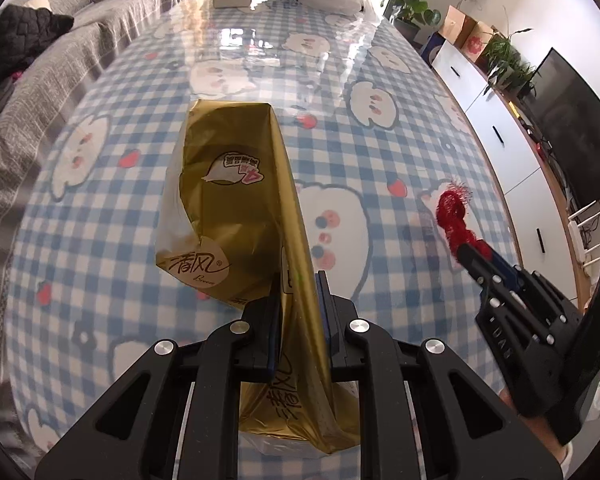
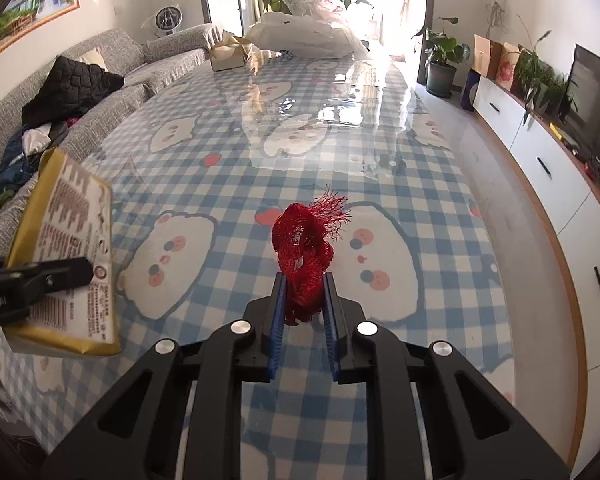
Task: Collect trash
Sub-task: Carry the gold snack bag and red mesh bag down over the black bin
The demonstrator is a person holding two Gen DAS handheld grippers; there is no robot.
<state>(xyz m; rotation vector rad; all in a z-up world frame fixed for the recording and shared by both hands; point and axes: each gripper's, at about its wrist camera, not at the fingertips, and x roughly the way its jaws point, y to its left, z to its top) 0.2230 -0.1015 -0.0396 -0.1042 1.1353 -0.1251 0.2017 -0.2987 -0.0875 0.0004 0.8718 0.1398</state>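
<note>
Two grips we confirm: left gripper point(image 1: 298, 320) pinches the gold tissue wrapper point(image 1: 236, 204), whose long axis runs away from its jaws; right gripper point(image 2: 304, 312) clamps the red mesh net point(image 2: 302, 252), both just above the checked tablecloth point(image 2: 420, 184).

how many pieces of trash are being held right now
2. The gold tissue wrapper is clamped in the left hand-held gripper, and the red mesh netting is pinched in the right hand-held gripper. More trash may lie out of view.
</note>
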